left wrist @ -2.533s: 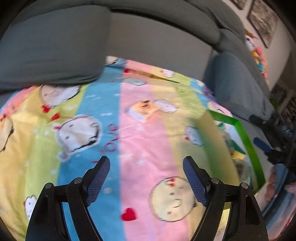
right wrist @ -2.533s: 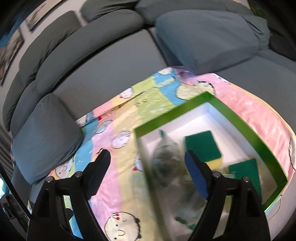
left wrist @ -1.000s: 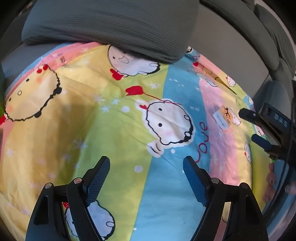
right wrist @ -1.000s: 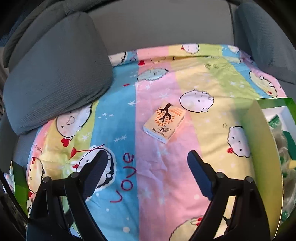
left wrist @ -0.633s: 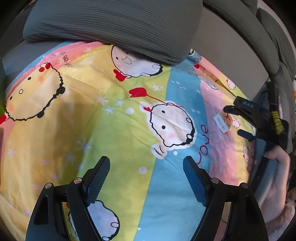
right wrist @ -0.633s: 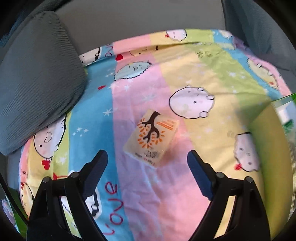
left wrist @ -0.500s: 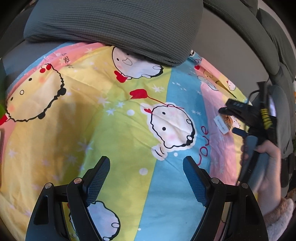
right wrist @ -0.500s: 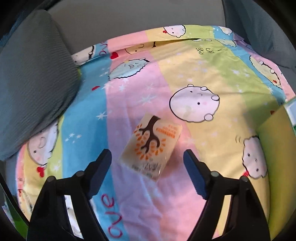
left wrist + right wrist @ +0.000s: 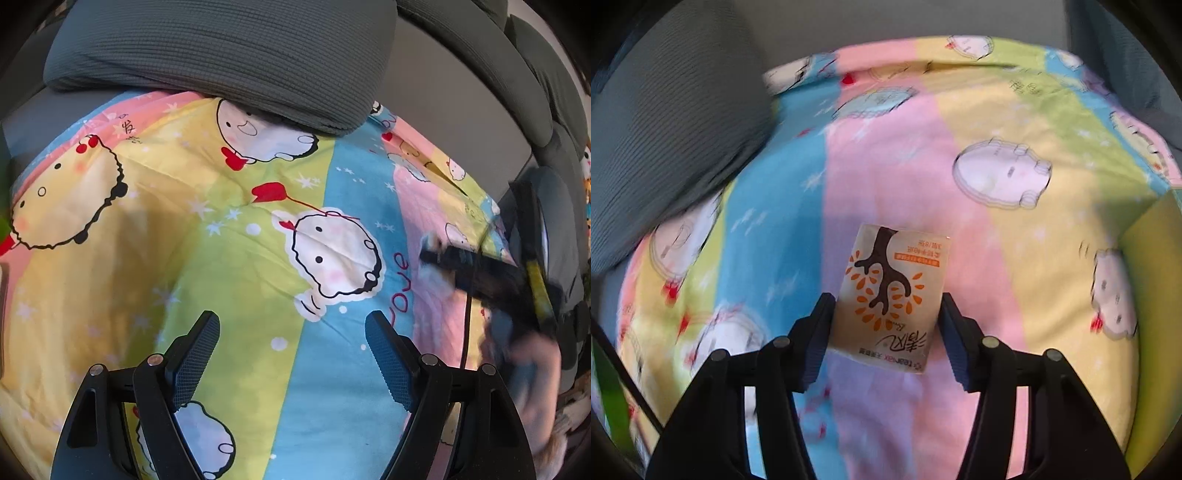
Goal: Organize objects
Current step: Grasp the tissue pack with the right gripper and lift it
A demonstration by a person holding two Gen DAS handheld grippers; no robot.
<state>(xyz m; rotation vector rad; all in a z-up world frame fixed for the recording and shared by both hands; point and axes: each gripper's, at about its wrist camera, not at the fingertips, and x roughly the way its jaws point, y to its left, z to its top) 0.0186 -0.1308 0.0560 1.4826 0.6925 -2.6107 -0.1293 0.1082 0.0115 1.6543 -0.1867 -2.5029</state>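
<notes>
A small tissue pack (image 9: 892, 291), cream with an orange tree print, lies flat on the striped cartoon blanket (image 9: 1015, 258). My right gripper (image 9: 886, 301) is low over it with the pack between its jaws. The jaws are closing, and the pads stand right at the pack's two long sides without visibly squeezing it. In the left wrist view that gripper (image 9: 447, 256) is a dark blur at the right, held by a person's hand (image 9: 532, 369). My left gripper (image 9: 291, 321) hovers open over the blue and green stripes with nothing between its fingers.
A large grey cushion (image 9: 221, 55) rests on the blanket's far edge, and it also shows at the left in the right wrist view (image 9: 665, 110). A yellow-green box wall (image 9: 1156, 280) stands at the right. Grey sofa backs (image 9: 461, 92) surround the blanket.
My right gripper has dropped toward the tissue pack, and its jaws have narrowed from wide open to either side of it. The left gripper has stayed put.
</notes>
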